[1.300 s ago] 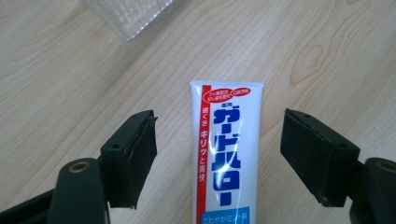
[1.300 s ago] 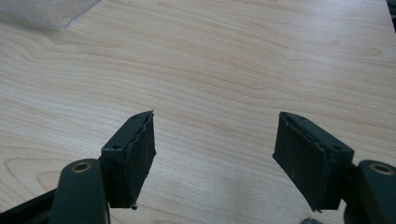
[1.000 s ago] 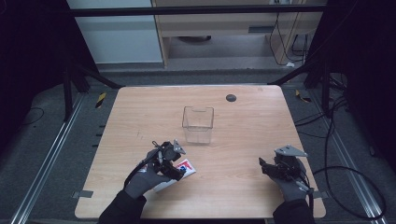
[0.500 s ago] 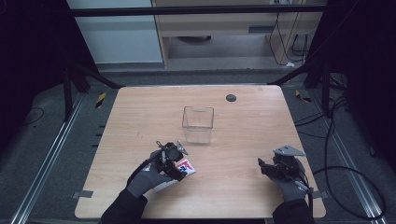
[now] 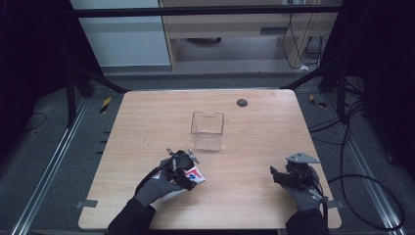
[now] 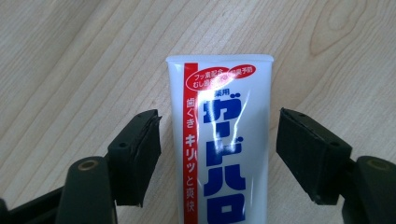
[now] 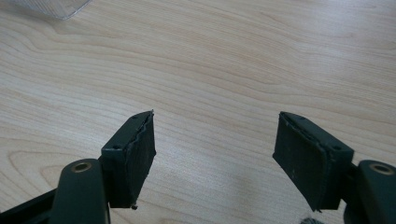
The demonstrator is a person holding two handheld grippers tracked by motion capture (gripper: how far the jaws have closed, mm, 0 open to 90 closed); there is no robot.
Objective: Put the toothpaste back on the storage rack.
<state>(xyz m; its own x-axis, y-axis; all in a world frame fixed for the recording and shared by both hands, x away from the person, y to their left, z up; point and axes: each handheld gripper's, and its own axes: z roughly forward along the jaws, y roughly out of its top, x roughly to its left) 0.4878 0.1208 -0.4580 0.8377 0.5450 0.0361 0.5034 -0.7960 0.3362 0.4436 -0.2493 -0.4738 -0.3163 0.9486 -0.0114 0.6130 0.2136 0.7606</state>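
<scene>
A white toothpaste tube [image 6: 222, 140] with a red stripe and blue lettering lies flat on the wooden table [image 5: 147, 122]. In the high view the tube [image 5: 195, 175] pokes out from under my left gripper [image 5: 188, 177]. That left gripper [image 6: 217, 156] is open, its jaws standing on either side of the tube with a gap on each side. My right gripper [image 5: 275, 177] rests near the table's front right, open, and its jaws in the right gripper view [image 7: 215, 154] hold nothing above bare wood.
A clear plastic box [image 5: 207, 129] stands upright at the table's middle, its corner [image 7: 51, 7] visible at the top left of the right gripper view. A small dark round disc [image 5: 242, 102] lies at the back of the table.
My left gripper has shifted slightly right and forward over the tube. The right gripper has barely moved.
</scene>
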